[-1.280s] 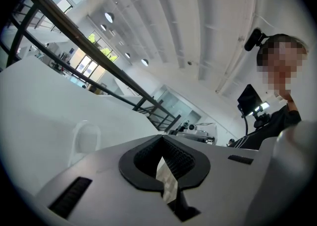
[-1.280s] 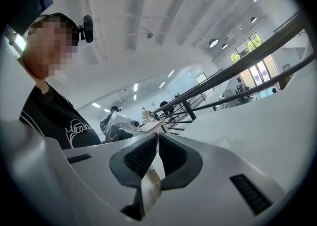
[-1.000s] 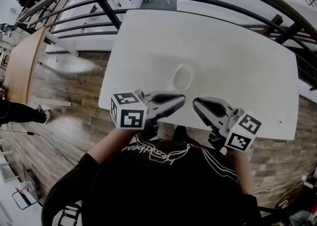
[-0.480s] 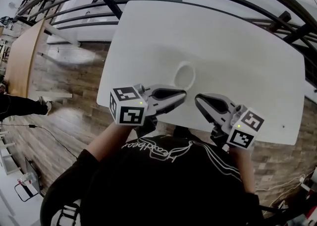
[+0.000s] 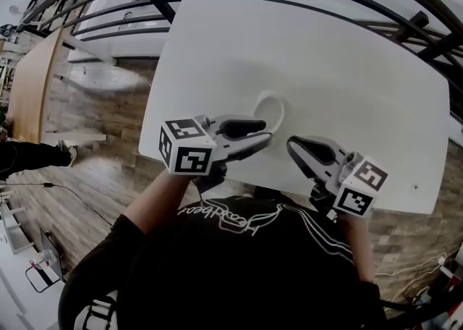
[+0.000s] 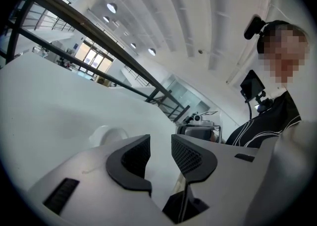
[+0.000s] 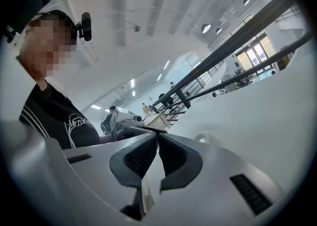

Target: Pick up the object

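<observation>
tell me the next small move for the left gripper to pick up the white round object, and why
Probably ease the left gripper forward toward the white round object. Its jaws have just been opening and stand apart with nothing between them, and the object lies on the table just beyond their tips.

head: steeply down | gripper views: low, along jaws | shared: table (image 5: 325,68)

The left claw (image 5: 265,133) partly hides the white object (image 5: 269,108) from us. We cannot tell its kind.
</observation>
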A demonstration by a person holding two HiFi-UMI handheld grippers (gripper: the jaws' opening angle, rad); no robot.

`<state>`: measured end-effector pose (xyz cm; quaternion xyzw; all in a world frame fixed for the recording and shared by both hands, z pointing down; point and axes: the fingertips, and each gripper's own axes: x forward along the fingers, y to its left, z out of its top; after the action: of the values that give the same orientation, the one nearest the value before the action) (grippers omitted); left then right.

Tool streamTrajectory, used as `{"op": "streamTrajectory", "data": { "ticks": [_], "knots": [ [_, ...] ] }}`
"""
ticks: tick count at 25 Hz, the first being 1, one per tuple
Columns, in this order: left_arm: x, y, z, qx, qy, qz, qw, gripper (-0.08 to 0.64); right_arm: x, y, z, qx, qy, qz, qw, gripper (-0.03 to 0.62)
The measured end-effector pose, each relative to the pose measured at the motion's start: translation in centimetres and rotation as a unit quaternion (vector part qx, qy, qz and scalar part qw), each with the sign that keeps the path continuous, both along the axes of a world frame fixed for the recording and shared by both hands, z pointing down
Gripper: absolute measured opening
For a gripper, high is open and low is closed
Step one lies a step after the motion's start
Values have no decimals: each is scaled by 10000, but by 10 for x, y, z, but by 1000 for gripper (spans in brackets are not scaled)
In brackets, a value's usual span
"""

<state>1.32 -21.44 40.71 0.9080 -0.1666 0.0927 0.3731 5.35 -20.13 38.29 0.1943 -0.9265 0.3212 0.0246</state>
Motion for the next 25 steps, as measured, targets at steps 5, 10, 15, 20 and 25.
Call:
{"op": "streamTrajectory", "data": {
  "ticks": [5, 10, 15, 20, 25],
  "knots": [
    [-5, -17, 15, -57, -188, -133, 9997, 163, 2, -9, 6, -54, 11, -14, 10000, 22],
    [-14, -39, 31, -128, -381, -246, 9989, 181, 1, -21, 11, -117, 17, -28, 9999, 22],
    [-21, -54, 51, -121, -709, -299, 9970, 201, 1, -31, 18, -174, 12, -41, 9998, 21],
    [-27, -61, 75, -201, -980, -296, 9945, 209, 2, -31, 25, -240, 7, -37, 9997, 23],
    [-30, -72, 96, -241, -1149, -207, 9929, 209, 2, -41, 37, -341, 15, -32, 9994, 22]
  ]
}}
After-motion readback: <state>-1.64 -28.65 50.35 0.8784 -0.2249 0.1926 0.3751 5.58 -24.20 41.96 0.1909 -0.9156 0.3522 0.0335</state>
